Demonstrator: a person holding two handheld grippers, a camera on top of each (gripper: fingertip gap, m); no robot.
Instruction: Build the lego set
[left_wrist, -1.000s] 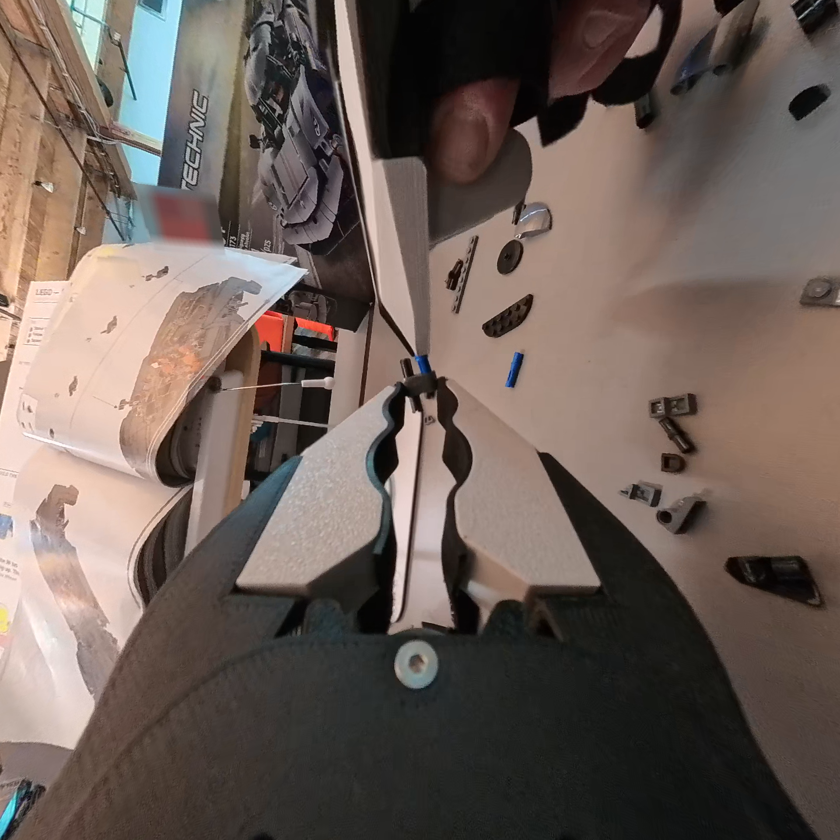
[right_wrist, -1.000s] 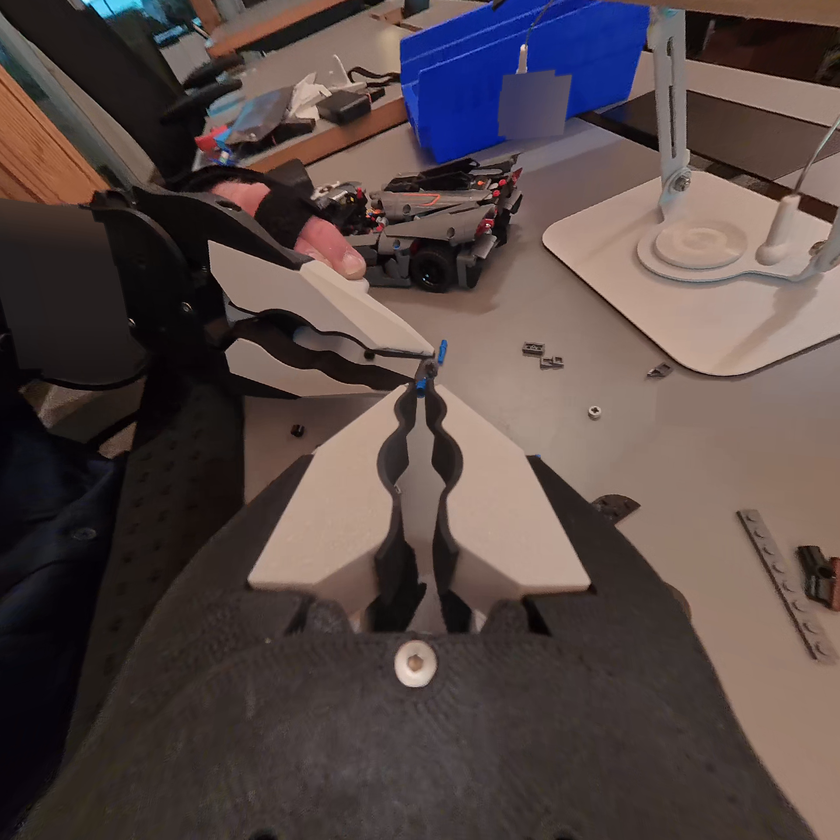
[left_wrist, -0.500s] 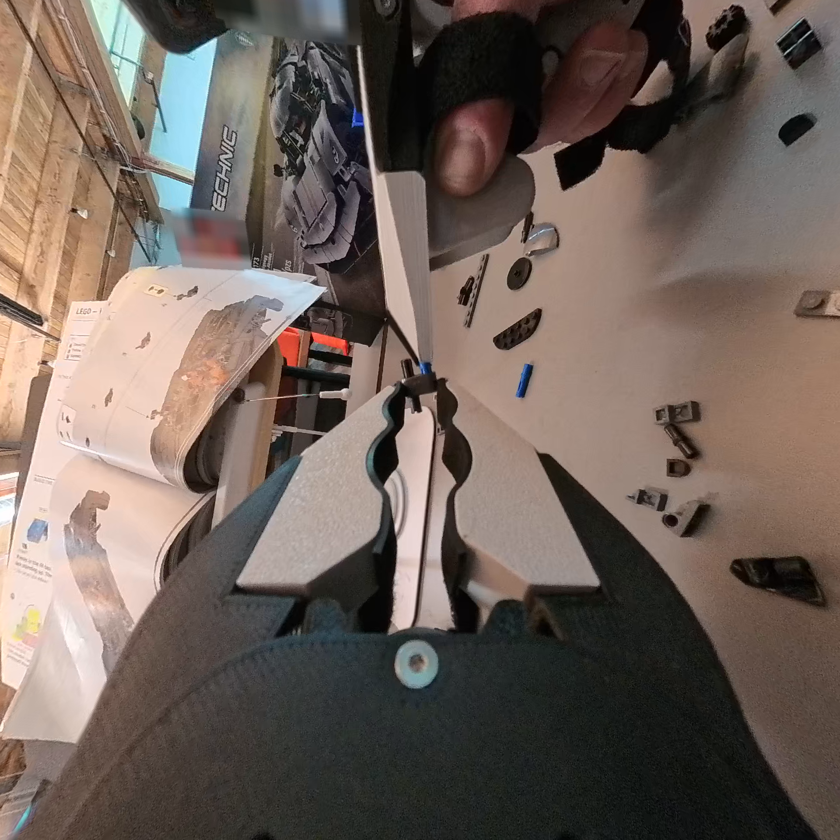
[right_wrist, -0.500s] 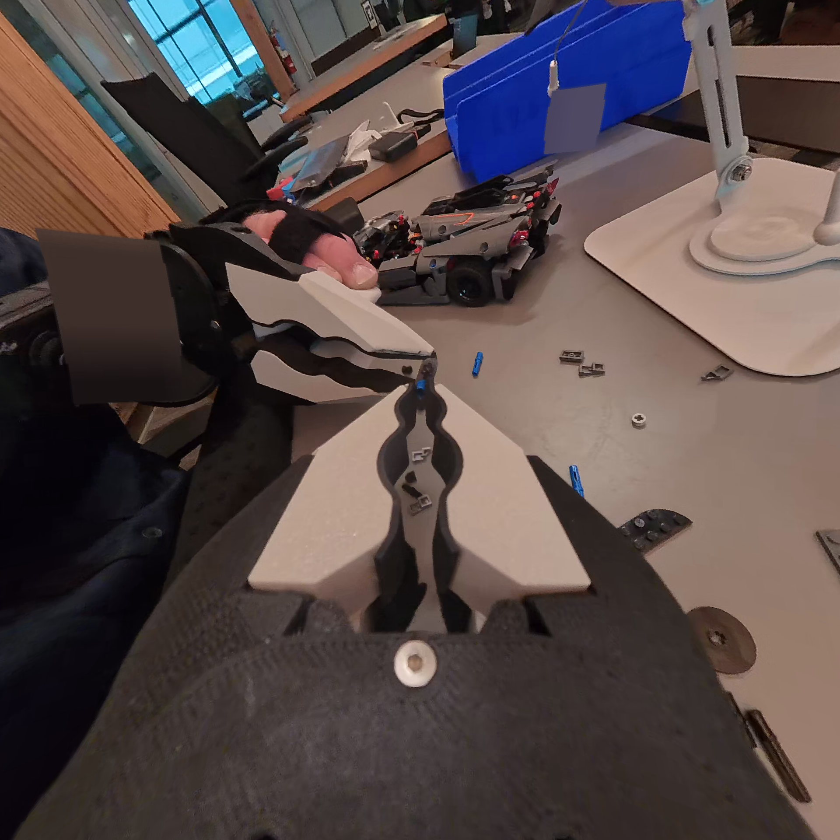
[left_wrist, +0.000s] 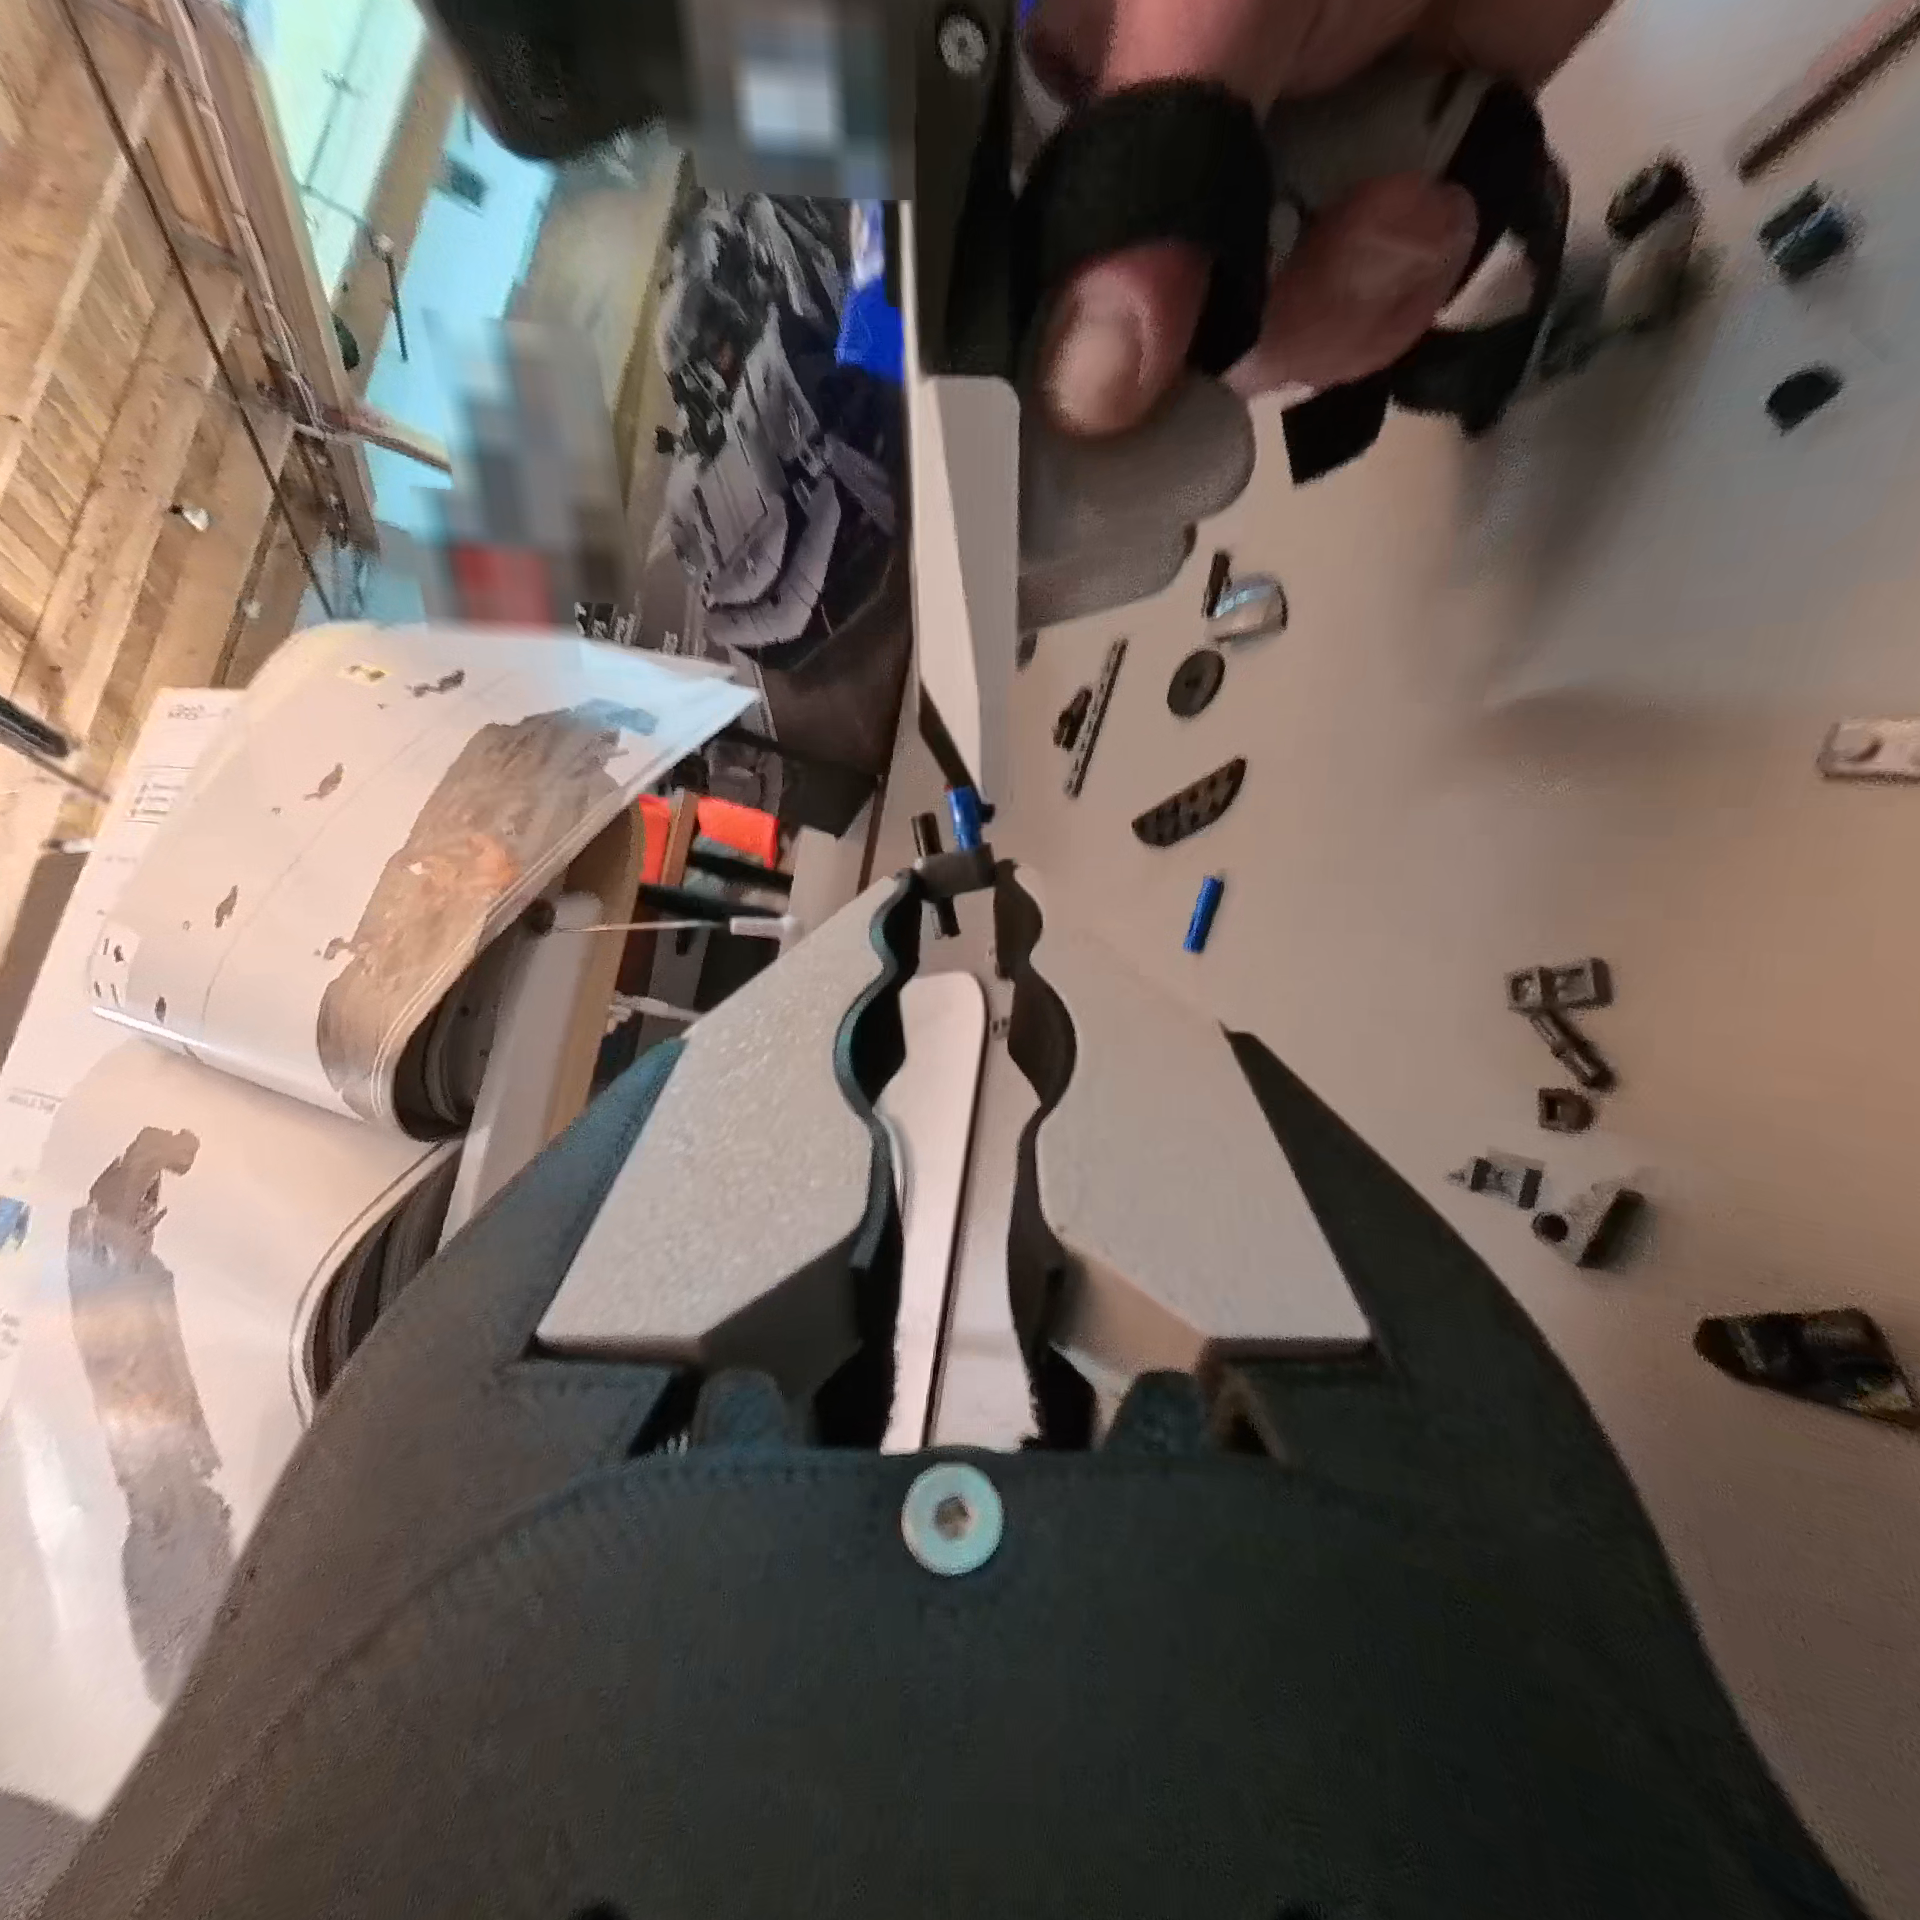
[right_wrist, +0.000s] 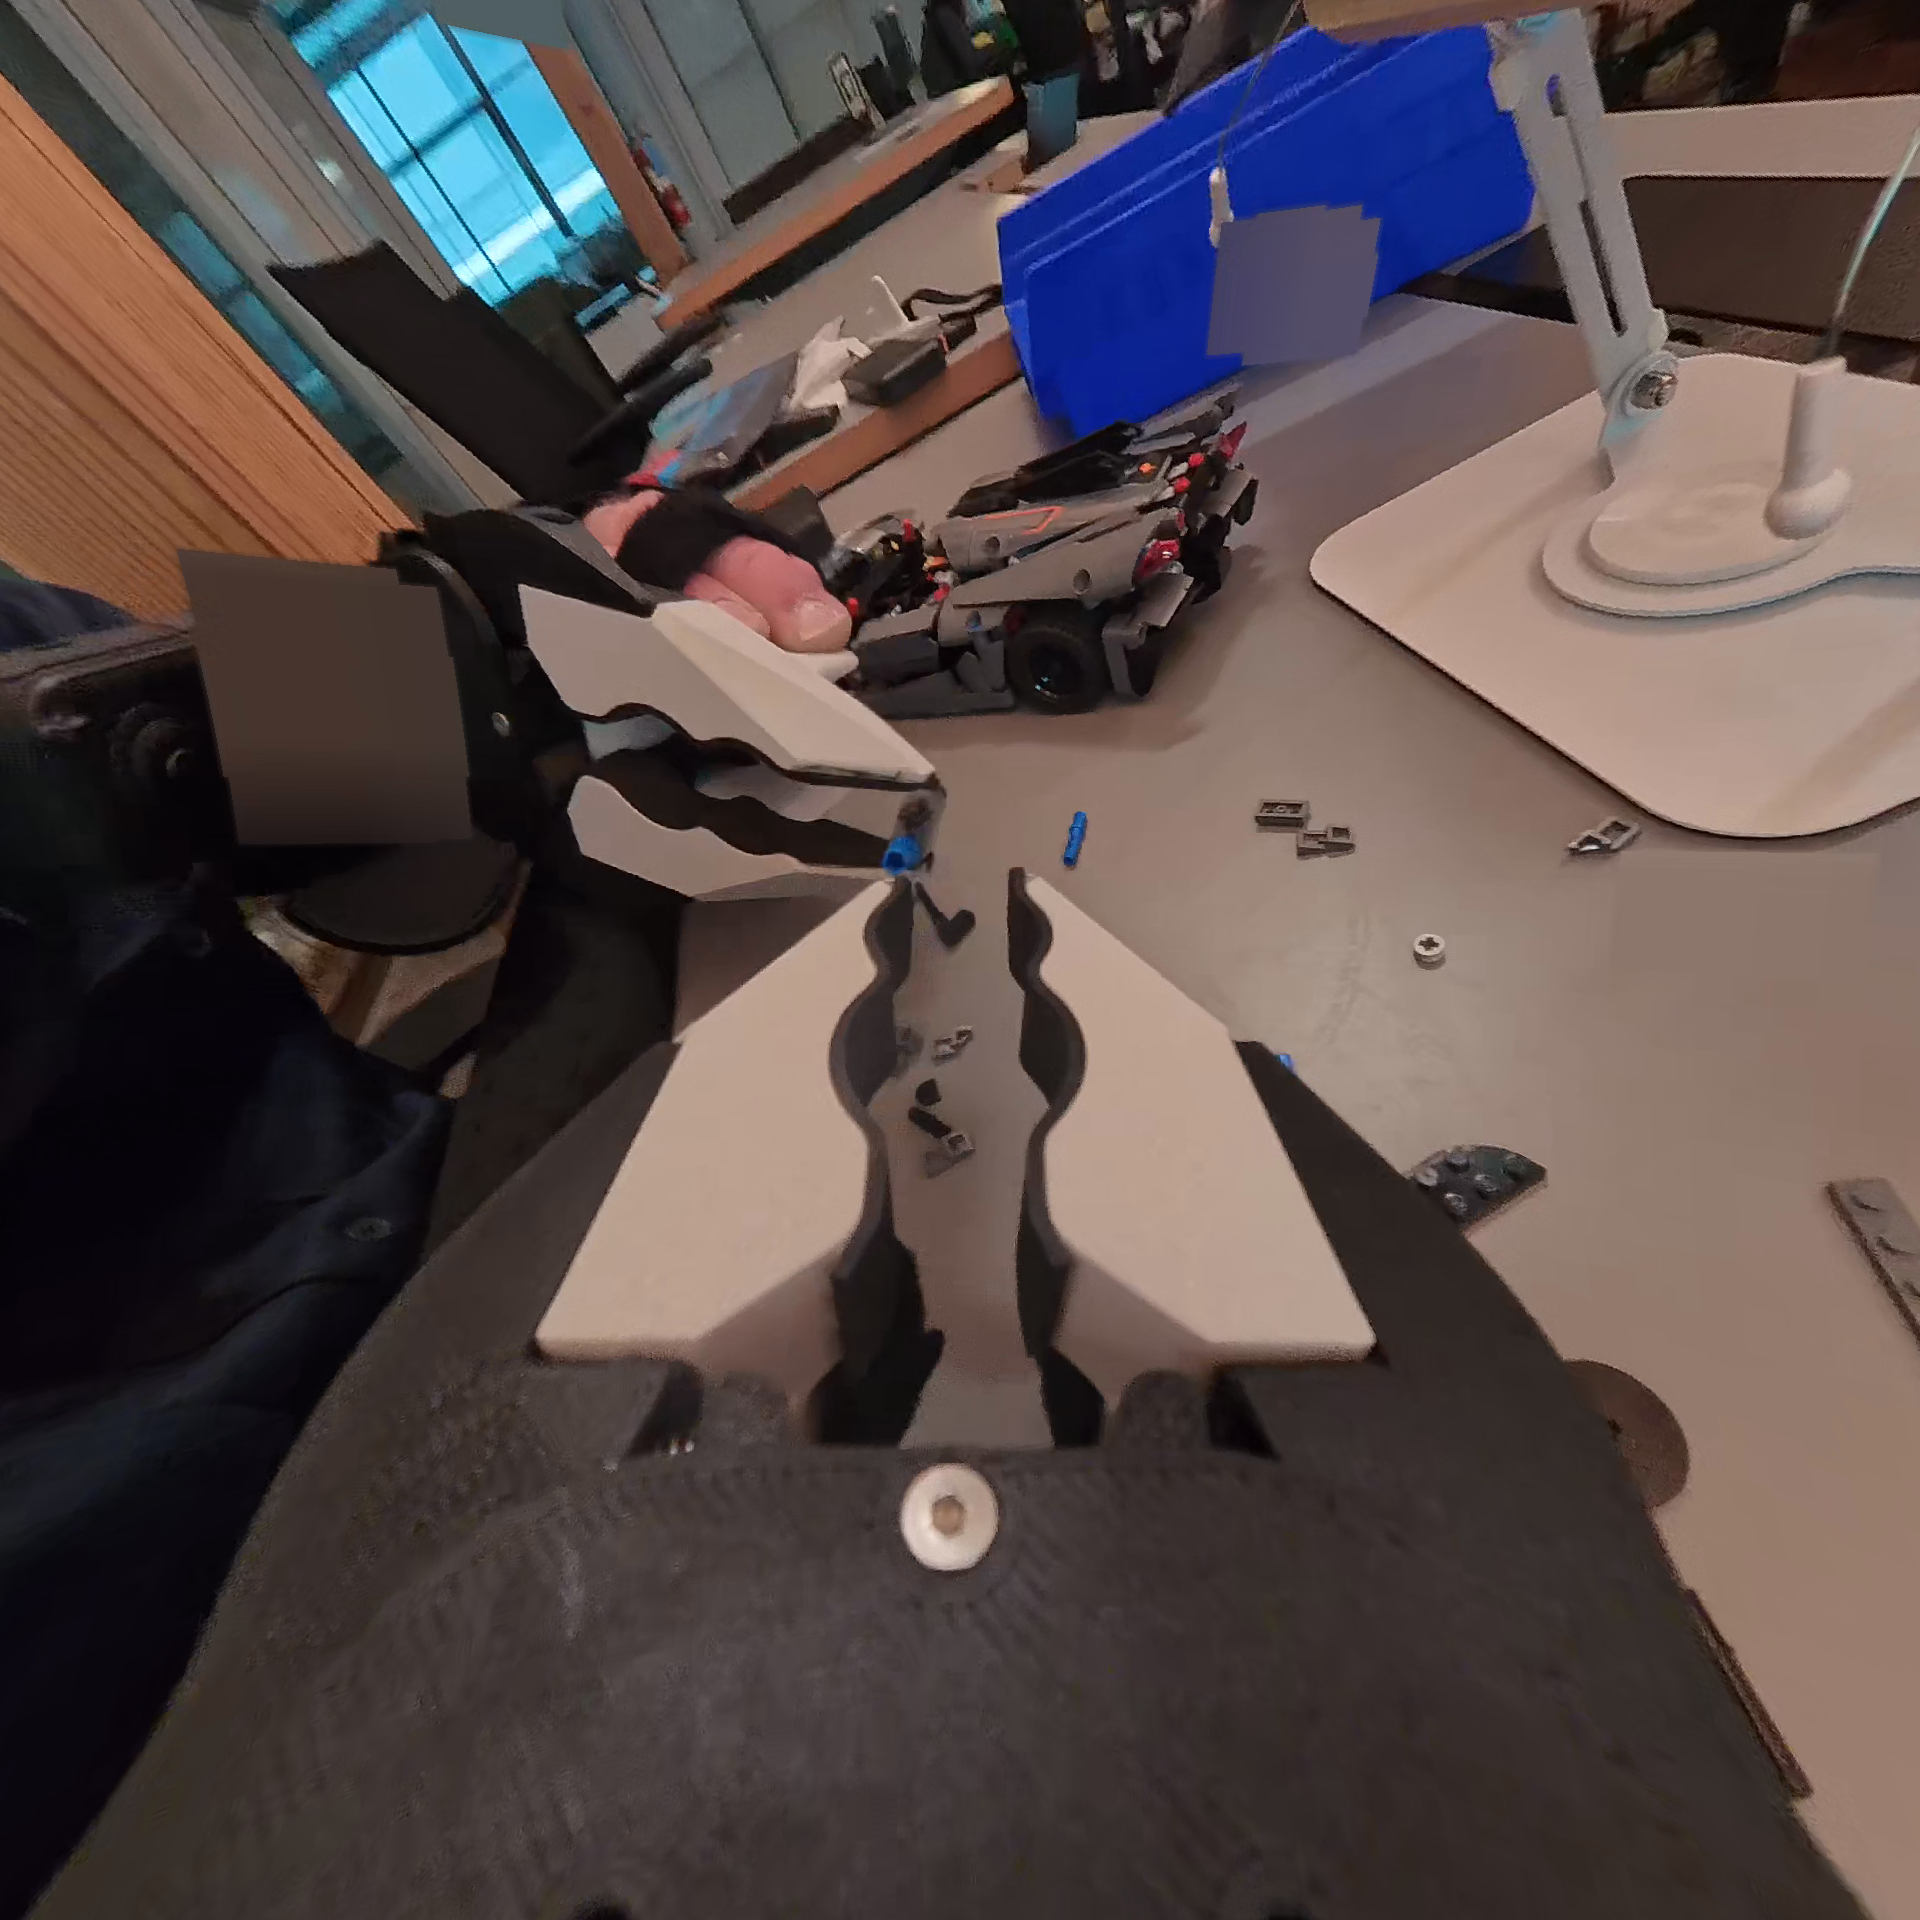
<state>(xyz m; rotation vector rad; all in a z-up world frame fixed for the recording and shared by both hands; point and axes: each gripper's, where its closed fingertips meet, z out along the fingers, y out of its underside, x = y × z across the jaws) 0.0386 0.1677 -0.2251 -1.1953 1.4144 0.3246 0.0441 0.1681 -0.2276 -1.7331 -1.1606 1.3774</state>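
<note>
- The car (right_wrist: 1049, 582) looks mostly built: grey and black body panels, red and orange accents, at least one wheel on. It stands on the table (right_wrist: 1558, 987) well beyond the fingertips of both grippers.
- What is left, judging by the loose parts, is small detail work. Grey and black bits lie scattered past the fingers, with a spare blue pin (right_wrist: 1074, 837) just beyond the tips.
- The left gripper (left_wrist: 954, 883) is clenched on a small grey connector (left_wrist: 951, 871). A black pin and a blue pin (left_wrist: 962, 810) stick out of it just past the fingertips.
- The right gripper (right_wrist: 956, 883) is released, its fingers parted with nothing between them. Its tips sit just beside the connector, and the blue pin seems to be seated and let go, though blur makes that uncertain.
- The open booklet (left_wrist: 343, 852) lies off to the outer side of the left fingers.
- Next is likely carrying this little piece to the car.
</note>
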